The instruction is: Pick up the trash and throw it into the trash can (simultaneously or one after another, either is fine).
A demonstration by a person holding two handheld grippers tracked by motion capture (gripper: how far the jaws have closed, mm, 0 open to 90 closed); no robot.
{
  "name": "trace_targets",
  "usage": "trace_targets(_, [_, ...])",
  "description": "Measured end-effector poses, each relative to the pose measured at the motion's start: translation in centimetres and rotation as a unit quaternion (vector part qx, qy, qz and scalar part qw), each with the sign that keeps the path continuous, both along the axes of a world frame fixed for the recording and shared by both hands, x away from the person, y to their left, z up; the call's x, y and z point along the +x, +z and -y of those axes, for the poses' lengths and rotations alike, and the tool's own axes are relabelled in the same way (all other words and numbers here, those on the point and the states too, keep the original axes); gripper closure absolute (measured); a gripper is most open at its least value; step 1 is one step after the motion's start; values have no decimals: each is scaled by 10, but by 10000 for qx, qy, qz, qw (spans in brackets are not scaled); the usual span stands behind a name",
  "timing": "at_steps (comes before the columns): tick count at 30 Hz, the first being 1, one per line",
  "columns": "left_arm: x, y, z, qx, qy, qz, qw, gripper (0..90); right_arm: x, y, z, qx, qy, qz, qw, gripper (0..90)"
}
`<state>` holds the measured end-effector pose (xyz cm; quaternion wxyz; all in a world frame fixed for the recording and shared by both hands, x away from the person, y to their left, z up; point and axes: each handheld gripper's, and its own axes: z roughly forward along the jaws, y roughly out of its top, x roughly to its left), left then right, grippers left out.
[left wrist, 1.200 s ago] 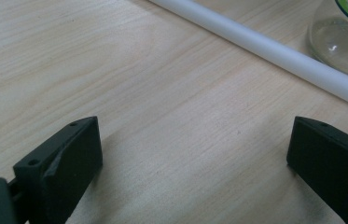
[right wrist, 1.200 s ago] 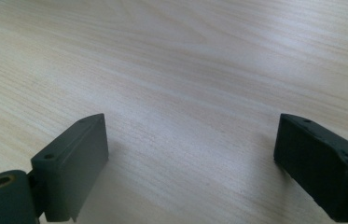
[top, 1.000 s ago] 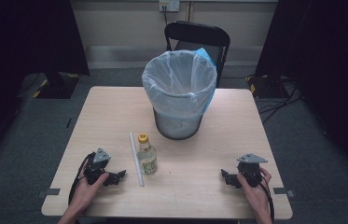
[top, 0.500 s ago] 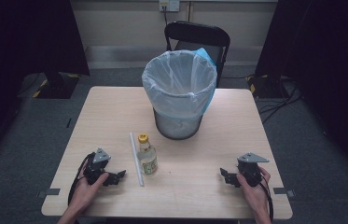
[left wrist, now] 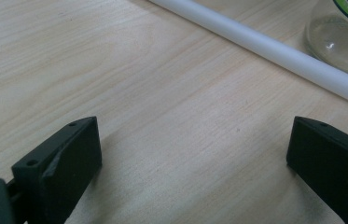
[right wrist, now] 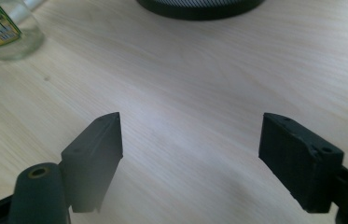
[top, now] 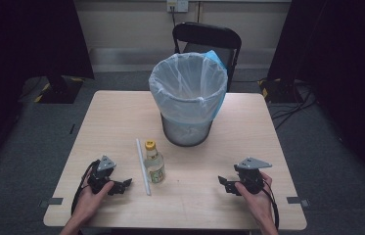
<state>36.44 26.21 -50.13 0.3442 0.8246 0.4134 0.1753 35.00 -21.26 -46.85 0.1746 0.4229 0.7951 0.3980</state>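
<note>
Both grippers: we are resting the left gripper point(top: 121, 185) and right gripper point(top: 225, 182) near the table point(top: 116, 115) front edge, jaws spread, empty.
Bottle point(top: 153, 163): standing just beside the white tube point(top: 143, 166), between our hands.

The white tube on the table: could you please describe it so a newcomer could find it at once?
Start at the bin lined with a clear bag. Just in front stands a small yellow-capped bottle. The white tube lies flat beside it, toward the left gripper: long, thin, plain.

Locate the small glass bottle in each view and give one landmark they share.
High view: bottle stands mid-table, just right of the white tube, before the bin.
Left gripper view: top right corner, beyond the tube.
Right gripper view: top left corner.
Shared landmark: the wooden table.
</note>
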Motion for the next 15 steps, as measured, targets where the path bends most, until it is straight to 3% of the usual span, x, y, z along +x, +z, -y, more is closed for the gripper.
trace_targets(11, [0,0,0,2,-11,1,10000,27,7,9,-42,23,425,129,9990,197])
trace_targets(15, [0,0,0,2,-15,0,10000,26,10,11,-58,199,646,116,9976,209])
